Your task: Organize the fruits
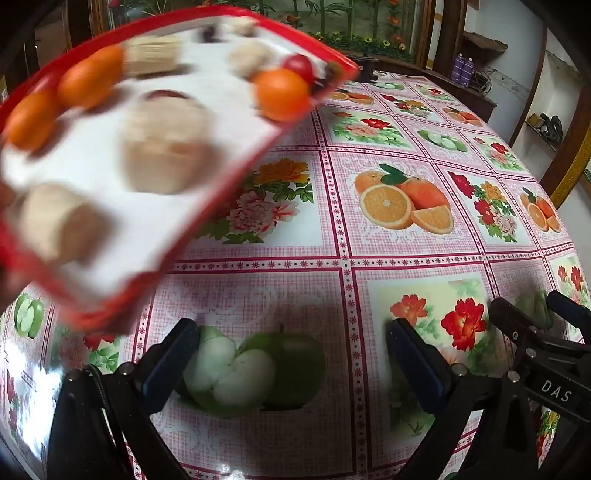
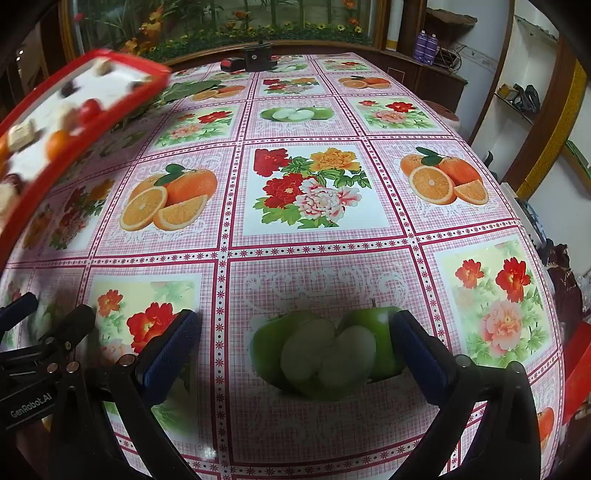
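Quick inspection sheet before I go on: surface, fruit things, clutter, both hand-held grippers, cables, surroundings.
Surface: table under a glossy pink cloth printed with flowers, oranges and apples; the green apples between the fingers are print only.
Job's things: red-rimmed white tray, blurred and tilted above the table's left side, carrying orange fruits, a red one and beige pieces.
Clutter: black clamp-like device and small red-black item at the far edge.
Grippers: left hand-held gripper open, empty; right hand-held gripper open, empty.
Cables: tangle on the back cabinet.
Surroundings: flower-painted panel, purple bottles, wall shelves.
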Motion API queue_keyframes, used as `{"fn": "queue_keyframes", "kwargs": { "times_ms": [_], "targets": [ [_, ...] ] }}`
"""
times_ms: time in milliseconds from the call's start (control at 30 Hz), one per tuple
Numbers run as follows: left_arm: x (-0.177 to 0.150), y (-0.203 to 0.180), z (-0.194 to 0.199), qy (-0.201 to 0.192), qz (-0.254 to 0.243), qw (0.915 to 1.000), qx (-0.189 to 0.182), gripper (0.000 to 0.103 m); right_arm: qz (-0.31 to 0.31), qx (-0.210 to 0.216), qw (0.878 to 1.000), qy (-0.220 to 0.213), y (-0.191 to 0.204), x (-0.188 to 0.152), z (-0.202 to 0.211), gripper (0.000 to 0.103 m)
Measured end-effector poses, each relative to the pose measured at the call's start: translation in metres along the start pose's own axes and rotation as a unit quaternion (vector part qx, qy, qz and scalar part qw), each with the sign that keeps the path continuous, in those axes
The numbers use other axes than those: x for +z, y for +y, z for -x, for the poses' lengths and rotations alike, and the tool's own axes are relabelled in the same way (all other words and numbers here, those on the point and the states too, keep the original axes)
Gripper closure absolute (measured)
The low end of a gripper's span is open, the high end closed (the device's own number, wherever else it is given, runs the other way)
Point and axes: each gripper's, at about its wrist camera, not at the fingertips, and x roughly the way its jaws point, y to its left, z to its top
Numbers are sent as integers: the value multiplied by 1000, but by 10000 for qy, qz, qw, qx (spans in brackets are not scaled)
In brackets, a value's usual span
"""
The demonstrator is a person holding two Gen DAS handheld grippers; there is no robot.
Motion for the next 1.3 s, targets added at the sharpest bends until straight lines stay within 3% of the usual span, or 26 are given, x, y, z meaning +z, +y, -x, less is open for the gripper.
{"fn": "queue_keyframes", "kwargs": {
  "times_ms": [1300],
  "targets": [
    [-1,0,-1,3,10,10000,-16,0,-8,1,10000,6,0,1,0,0]
  ]
}}
